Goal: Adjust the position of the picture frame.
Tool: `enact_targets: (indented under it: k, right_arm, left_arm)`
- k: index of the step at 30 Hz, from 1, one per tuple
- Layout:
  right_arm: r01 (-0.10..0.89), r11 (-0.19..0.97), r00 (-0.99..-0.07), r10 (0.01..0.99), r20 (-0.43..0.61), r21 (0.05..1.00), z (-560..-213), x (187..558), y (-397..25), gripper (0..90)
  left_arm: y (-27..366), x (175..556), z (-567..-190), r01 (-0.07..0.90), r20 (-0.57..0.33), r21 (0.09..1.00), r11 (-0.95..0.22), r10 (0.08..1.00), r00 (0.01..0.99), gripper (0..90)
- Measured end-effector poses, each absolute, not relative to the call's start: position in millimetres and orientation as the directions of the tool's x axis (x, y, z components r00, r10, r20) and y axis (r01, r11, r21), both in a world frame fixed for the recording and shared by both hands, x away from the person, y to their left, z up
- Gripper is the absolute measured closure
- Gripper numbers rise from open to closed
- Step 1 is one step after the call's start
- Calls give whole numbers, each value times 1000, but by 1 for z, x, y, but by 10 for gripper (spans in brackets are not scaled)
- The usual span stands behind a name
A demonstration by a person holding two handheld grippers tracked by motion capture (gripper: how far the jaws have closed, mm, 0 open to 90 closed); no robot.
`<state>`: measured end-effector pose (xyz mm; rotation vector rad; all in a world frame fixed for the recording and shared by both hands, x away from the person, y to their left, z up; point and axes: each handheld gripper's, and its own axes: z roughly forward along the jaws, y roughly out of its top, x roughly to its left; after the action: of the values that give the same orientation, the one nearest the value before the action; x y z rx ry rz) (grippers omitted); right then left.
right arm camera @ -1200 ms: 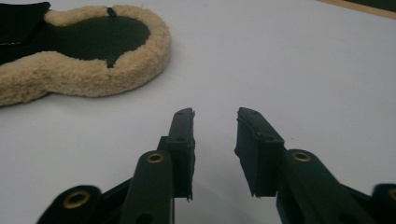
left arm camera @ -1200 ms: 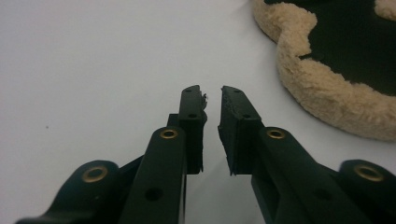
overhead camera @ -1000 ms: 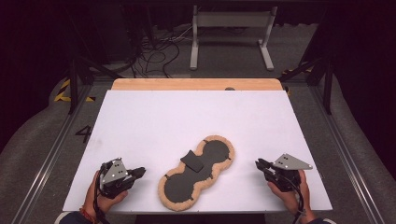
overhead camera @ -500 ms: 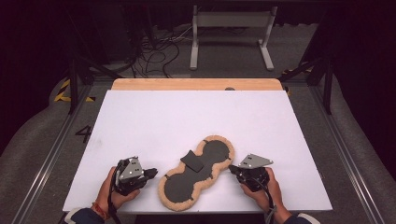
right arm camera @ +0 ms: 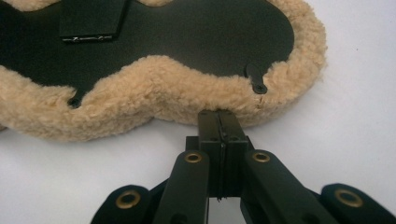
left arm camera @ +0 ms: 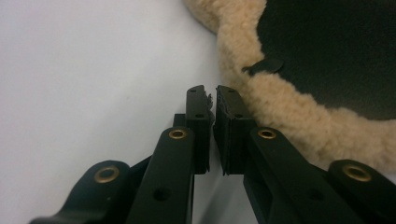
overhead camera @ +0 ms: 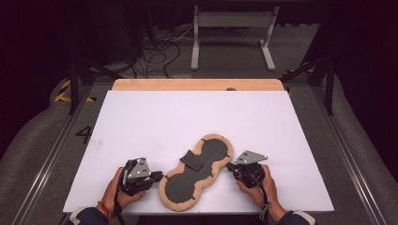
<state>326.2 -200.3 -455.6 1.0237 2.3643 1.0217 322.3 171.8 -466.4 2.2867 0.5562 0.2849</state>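
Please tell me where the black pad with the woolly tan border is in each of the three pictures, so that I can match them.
High view: the pad lies at the near middle of the white table, between both grippers.
Left gripper view: it is at the upper right, its fleece beside the jaw tips.
Right gripper view: it spans the top, just beyond the jaw tips.
Shared landmark: the tan fleece border.

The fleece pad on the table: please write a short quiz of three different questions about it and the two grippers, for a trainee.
1. True or false: the right gripper has its fingers pressed together.
2. Which gripper is at the near end of the fleece pad? A left gripper; B right.
3. Fill in: the pad's edge is tan fleece and its middle is ____.

Key: 1 true; 2 A; 3 black.
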Motion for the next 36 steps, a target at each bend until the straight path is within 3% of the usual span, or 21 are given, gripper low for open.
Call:
enact_targets:
  k: [11, 23, 36]
  right_arm:
    - [486, 471, -668, 743, -34, 736, -455, 342, -198, 900]
    - [508, 457, -669, 743, 0, 730, -454, 362, -198, 900]
    - [505, 475, -668, 744, -23, 720, -454, 379, -189, 900]
  left_arm:
    - [162, 326, -467, 317, 8, 723, -614, 467, 884, 873]
    - [147, 320, -465, 309, 57, 707, -637, 486, 872, 876]
    - [135, 320, -465, 316, 46, 707, -633, 487, 872, 892]
